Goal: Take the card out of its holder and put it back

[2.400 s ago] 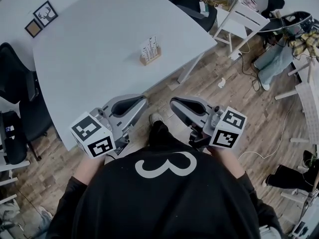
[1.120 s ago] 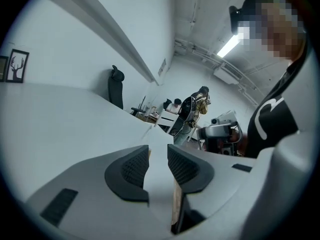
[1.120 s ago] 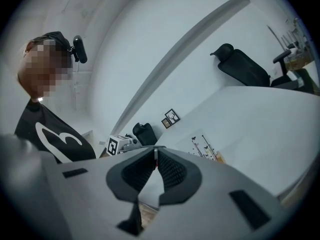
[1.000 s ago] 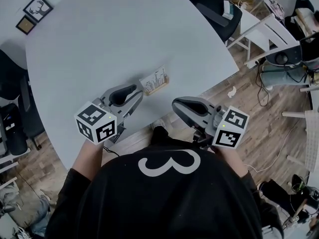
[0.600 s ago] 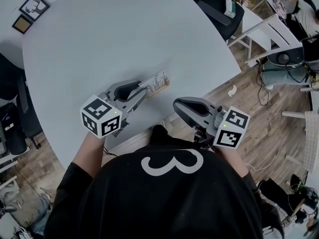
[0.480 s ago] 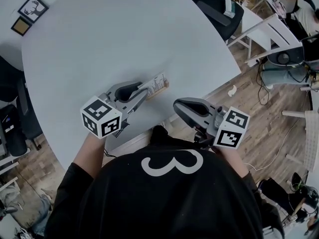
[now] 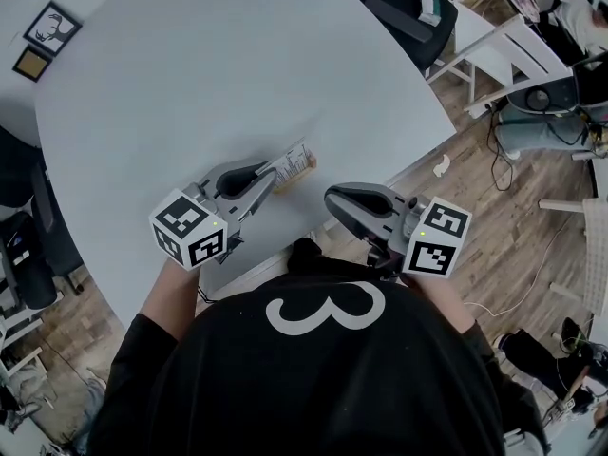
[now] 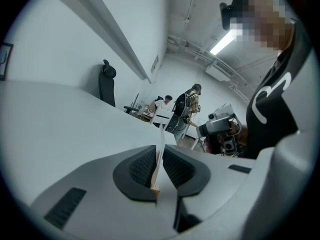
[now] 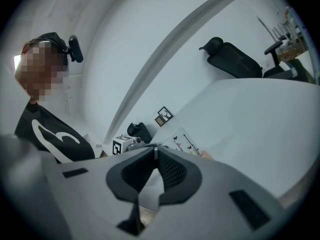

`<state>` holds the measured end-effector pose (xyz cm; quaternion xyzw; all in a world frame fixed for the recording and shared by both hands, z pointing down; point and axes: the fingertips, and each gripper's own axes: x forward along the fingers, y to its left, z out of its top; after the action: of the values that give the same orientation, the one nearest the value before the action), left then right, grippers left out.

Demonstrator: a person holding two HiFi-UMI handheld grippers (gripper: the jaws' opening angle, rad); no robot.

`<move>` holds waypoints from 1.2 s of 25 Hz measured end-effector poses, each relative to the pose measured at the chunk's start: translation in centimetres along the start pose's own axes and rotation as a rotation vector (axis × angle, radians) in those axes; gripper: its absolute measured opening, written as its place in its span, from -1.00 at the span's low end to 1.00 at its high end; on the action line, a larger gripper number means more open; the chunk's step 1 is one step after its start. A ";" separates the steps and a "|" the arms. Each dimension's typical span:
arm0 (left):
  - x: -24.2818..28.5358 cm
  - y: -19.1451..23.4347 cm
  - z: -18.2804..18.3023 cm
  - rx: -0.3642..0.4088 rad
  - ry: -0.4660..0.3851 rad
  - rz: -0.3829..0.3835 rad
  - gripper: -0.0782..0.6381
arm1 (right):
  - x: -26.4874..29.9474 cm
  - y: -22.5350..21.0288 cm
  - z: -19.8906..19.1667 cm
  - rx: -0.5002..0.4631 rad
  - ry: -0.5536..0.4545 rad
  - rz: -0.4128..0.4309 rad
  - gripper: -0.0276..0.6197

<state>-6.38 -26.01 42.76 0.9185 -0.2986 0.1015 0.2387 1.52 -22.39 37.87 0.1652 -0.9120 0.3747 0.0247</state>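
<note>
A white printed card (image 7: pixel 296 156) stands in a small wooden holder (image 7: pixel 306 170) near the front edge of the pale round table (image 7: pixel 190 74). My left gripper (image 7: pixel 270 180) points at the card's near end with its jaws together. Its tips sit right at that end, and I cannot tell whether they touch it. In the left gripper view the card (image 8: pixel 161 154) shows edge-on along the line between the pads, with the holder's end (image 8: pixel 154 188) below. My right gripper (image 7: pixel 332 198) is shut and holds nothing, hanging just off the table edge. From its view the card (image 9: pixel 186 143) lies beyond the tips.
Two small framed pictures (image 7: pixel 43 38) lie at the table's far left. Black office chairs (image 7: pixel 404 12) and a white chair (image 7: pixel 494 50) stand on the wooden floor to the right, among cables and clutter. People stand in the background of the left gripper view (image 8: pixel 187 106).
The table and card have come closer as the person stepped up. My left gripper has moved forward from near the body until its tips reach the card's end. The right gripper has stayed beside the body.
</note>
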 end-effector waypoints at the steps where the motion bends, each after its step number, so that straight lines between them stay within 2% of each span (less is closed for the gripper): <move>1: 0.0 0.0 0.1 0.008 -0.001 -0.001 -0.65 | 0.0 0.0 -0.1 0.003 0.002 -0.002 -0.88; 11: -0.2 -0.2 0.0 0.100 0.013 0.019 -0.69 | -0.4 -1.0 -1.0 0.048 0.004 -0.025 -0.88; 21: -0.3 -0.1 0.4 0.109 0.017 0.015 -0.70 | -0.6 -1.3 -1.4 0.073 0.006 -0.040 -0.88; 30: -1.3 -0.3 2.5 0.097 -0.027 0.017 -0.71 | -1.0 -1.4 -2.1 0.092 -0.007 -0.054 -0.88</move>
<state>-7.18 -26.42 40.02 0.9277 -0.3042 0.1058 0.1889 2.70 -21.60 40.16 0.1921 -0.8892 0.4146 0.0239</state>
